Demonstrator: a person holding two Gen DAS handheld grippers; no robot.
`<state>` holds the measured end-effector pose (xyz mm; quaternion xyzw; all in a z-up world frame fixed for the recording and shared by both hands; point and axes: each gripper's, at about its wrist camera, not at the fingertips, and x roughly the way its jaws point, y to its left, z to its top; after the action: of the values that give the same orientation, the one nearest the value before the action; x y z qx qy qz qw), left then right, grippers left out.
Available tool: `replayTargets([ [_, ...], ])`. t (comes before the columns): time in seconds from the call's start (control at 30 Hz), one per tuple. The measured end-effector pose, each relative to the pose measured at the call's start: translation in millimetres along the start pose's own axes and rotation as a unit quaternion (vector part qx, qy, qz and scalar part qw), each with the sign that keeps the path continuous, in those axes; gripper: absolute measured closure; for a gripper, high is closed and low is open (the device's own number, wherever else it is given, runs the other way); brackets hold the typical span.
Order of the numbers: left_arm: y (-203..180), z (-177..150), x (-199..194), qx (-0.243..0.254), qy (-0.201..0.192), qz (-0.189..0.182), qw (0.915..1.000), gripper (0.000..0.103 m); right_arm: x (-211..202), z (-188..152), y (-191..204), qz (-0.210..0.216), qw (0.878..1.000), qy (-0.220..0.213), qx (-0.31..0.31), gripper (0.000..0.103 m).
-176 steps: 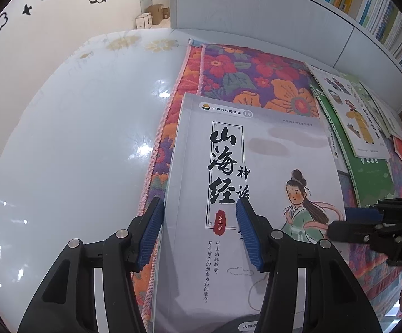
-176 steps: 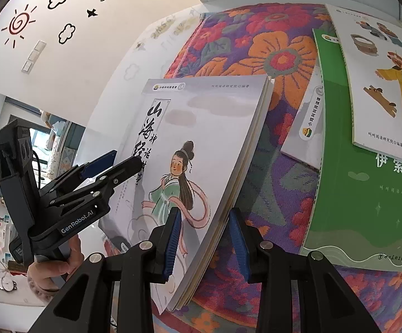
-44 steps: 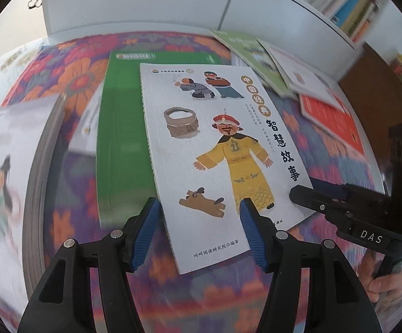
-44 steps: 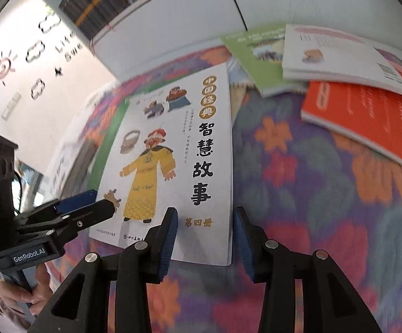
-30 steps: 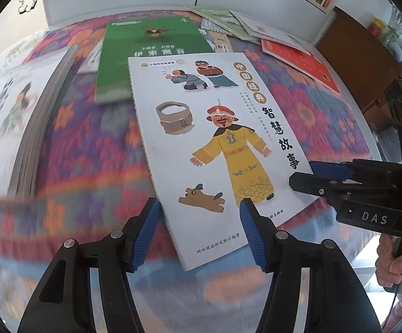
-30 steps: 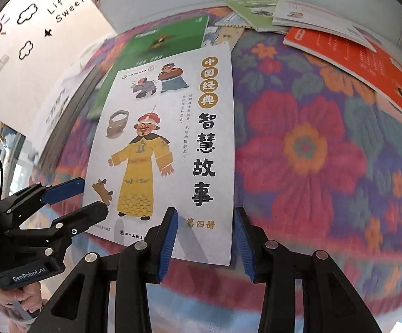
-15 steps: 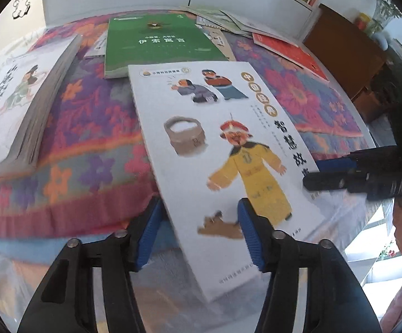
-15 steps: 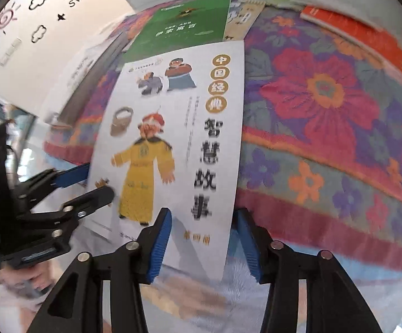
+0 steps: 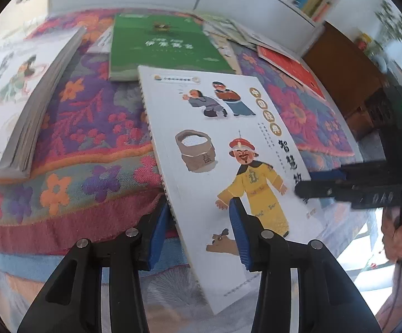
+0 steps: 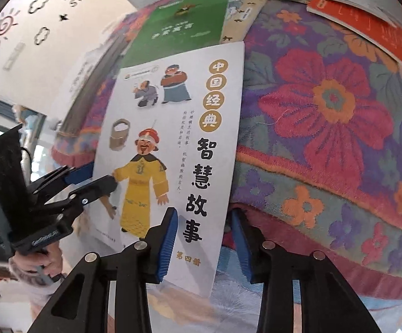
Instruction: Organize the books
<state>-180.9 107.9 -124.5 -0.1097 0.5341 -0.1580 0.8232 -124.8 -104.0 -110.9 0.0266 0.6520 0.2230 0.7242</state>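
Note:
A white picture book with a man in a yellow robe hangs out past the near edge of the floral cloth. My left gripper straddles its spine corner, one blue pad under the cover and one on top. My right gripper straddles its other near corner the same way. Both sets of jaws stand well apart around the thin book. A thick white book with a girl in green lies at the left. A green book lies behind.
The floral cloth covers the table and drops over its near edge. An orange book and thin booklets lie at the back right. A white bookcase and a brown cabinet stand beyond.
The yellow-robe book has slid off the green book toward the near edge and now overhangs it, held between both grippers. The thick white book stays at the left.

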Motion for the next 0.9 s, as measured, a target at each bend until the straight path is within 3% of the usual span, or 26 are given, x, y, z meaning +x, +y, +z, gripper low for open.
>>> replayTargets([
  [0.13, -15.6, 1.9, -5.6, 0.009, 0.029, 0.031, 0.9991, 0.064, 2.0, 4.3, 24.5, -0.053, 0.998, 0.005, -0.018, 0.066],
  [0.27, -30.4, 1.6, -23.2, 0.032, 0.026, 0.012, 0.9991, 0.064, -18.9, 4.5, 27.9, -0.012, 1.0, -0.023, -0.006, 0.067],
  [0.4, -35.6, 6.2, -31.0, 0.048, 0.022, 0.04, 0.9978, 0.064, -36.6, -2.1, 36.0, -0.013, 0.999, -0.045, -0.022, 0.067],
  [0.47, -31.4, 10.2, -31.3, 0.039, 0.028, 0.029, 0.9984, 0.064, -39.7, -3.3, 37.1, 0.002, 0.999, -0.047, -0.023, 0.068],
  [0.7, -23.0, 13.5, -36.0, 0.034, 0.033, 0.027, 0.9985, 0.064, -31.0, -3.9, 48.2, -0.021, 0.998, -0.044, -0.048, 0.071],
  [0.9, -20.5, 19.0, -53.3, 0.025, 0.004, 0.04, 0.9989, 0.064, -39.3, -8.2, 67.7, -0.04, 0.994, -0.063, -0.085, 0.076],
])
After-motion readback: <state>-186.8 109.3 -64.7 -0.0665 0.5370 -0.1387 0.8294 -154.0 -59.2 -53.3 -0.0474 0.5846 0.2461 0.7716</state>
